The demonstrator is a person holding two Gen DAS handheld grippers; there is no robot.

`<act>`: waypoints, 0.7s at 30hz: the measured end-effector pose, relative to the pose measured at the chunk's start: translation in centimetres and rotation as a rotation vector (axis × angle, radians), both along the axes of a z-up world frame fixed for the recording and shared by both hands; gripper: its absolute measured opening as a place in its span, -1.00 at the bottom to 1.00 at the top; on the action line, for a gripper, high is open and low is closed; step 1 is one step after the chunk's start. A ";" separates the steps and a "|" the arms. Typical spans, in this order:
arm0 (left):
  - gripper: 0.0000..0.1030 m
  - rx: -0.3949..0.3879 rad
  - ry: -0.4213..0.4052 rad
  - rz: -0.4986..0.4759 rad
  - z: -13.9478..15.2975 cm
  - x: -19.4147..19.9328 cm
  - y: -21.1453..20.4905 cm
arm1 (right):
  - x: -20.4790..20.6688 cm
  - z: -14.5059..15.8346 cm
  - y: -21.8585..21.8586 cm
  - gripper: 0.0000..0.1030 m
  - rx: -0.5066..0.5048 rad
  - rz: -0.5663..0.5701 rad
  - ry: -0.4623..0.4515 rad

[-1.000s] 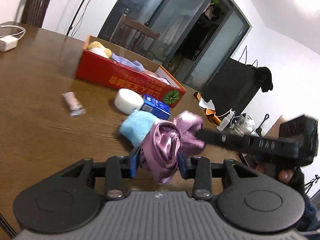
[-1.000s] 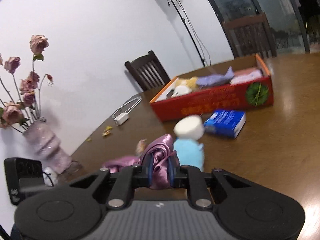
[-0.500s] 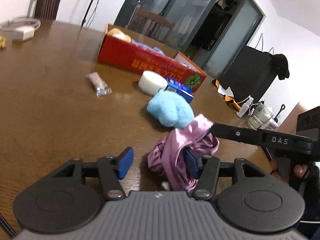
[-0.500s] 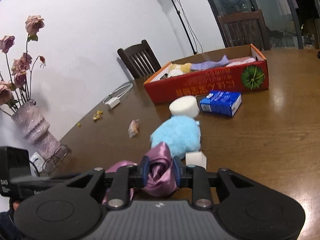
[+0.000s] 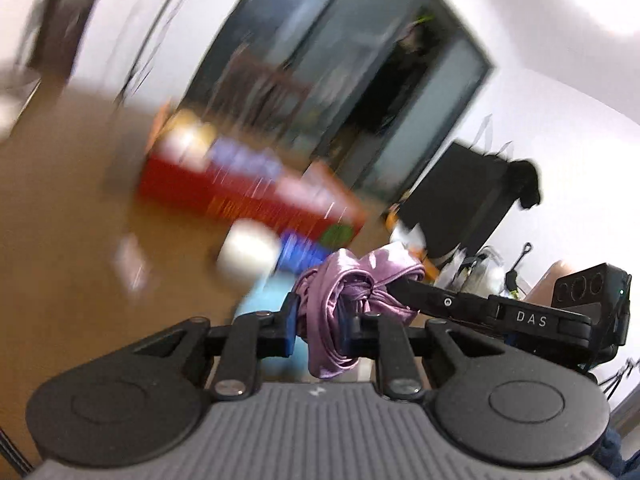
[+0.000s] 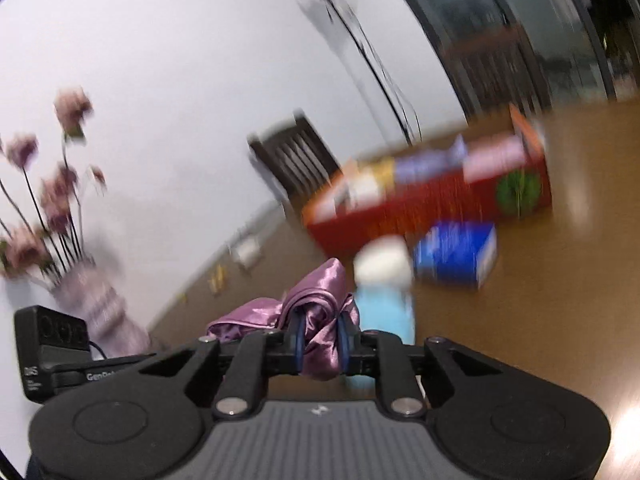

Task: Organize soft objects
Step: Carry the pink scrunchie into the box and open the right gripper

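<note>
Your brown wooden tabletop [image 6: 560, 280] carries a long red cardboard box [image 6: 420, 208], open at the top and blurred in both views. Just in front of it you have a blue carton [image 6: 456, 256] lying flat, with a white round sponge-like block [image 6: 382, 266] beside it and a light blue fluffy thing [image 6: 386, 312] nearer you. Toward the wall, a white charger [image 6: 246, 250] sits near the edge.
</note>
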State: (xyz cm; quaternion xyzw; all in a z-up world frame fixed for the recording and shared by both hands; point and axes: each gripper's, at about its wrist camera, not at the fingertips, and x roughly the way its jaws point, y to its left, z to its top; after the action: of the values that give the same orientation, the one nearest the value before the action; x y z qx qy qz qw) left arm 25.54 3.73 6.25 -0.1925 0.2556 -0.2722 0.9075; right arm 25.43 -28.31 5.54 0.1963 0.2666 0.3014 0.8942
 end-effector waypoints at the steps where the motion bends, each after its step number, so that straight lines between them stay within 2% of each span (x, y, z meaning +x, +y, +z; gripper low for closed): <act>1: -0.61 0.013 -0.038 -0.011 1.3 1.6 -0.7 | 0.9 0.9 -0.5 -0.69 -0.004 -0.010 -0.033; 3: -0.61 0.044 -0.083 -0.032 3.5 5.5 -2.6 | 3.8 2.9 -1.6 -0.69 -0.026 -0.057 -0.077; 6: -0.61 0.091 -0.079 -0.056 5.3 12.6 -5.6 | 9.1 4.9 -3.3 -0.69 -0.054 -0.110 -0.087; 8: -0.61 0.110 -0.016 -0.064 5.1 17.5 -7.6 | 13.4 5.1 -4.5 -0.69 -0.070 -0.145 -0.048; 11: -0.61 0.163 0.059 -0.058 3.4 22.3 -10.3 | 19.1 3.8 -5.6 -0.69 -0.121 -0.189 0.042; 14: -0.61 0.214 0.148 -0.070 1.0 25.5 -12.2 | 22.7 1.9 -5.8 -0.69 -0.205 -0.211 0.117; 17: -0.61 0.256 0.194 -0.102 -0.8 26.8 -12.6 | 23.5 0.8 -5.2 -0.59 -0.288 -0.209 0.151; 21: -0.61 0.331 0.201 -0.147 -2.0 27.7 -13.0 | 22.8 2.4 -5.7 -0.57 -0.293 -0.240 0.044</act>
State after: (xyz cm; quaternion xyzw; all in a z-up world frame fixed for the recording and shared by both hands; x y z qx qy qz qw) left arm 53.20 -9.30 4.23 -0.0480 0.3994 -0.2714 0.8744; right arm 48.25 -34.03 7.97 0.1009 0.3017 0.1465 0.9367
